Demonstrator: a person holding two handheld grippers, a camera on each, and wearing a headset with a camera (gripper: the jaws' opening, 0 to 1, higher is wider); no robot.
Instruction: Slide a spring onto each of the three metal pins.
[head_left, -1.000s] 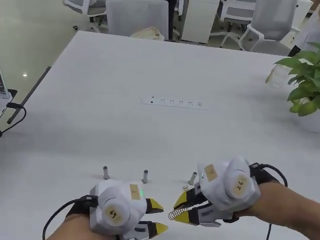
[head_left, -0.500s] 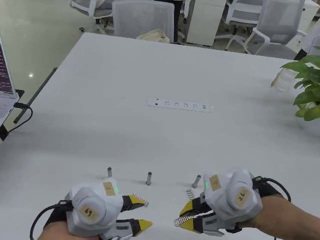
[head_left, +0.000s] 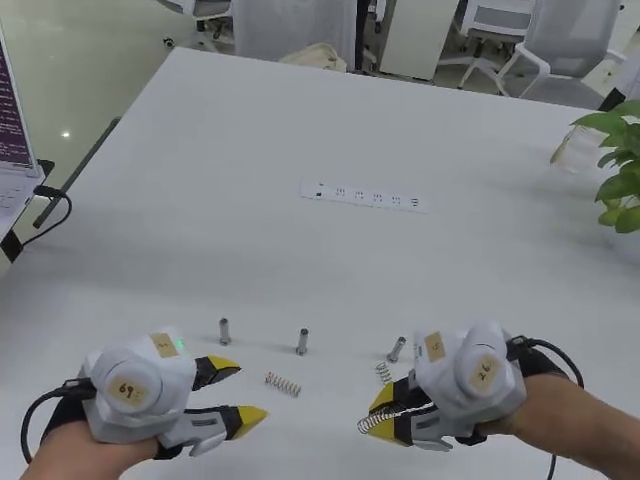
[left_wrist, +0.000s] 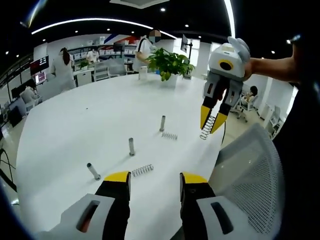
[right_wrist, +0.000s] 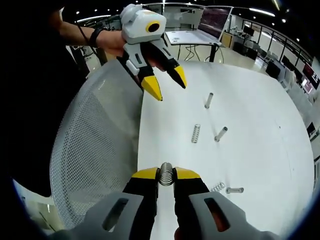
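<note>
right claw (right_wrist: 166, 175) — pinching spring (right_wrist: 165, 169), left claw (left_wrist: 155, 176) agape

Three pins stand in a row on the table (head_left: 180, 200): left pin (head_left: 224, 330), middle pin (head_left: 302, 342), right pin (head_left: 397, 349). A spring (head_left: 283, 384) lies near the middle pin, and a second spring (head_left: 383, 372) lies just beside the right pin. The left gripper (head_left: 248, 390) is spread wide and empty. The right gripper (head_left: 380, 412) pinches a third spring (head_left: 368, 425). A power strip (head_left: 365, 196) lies farther back.
</note>
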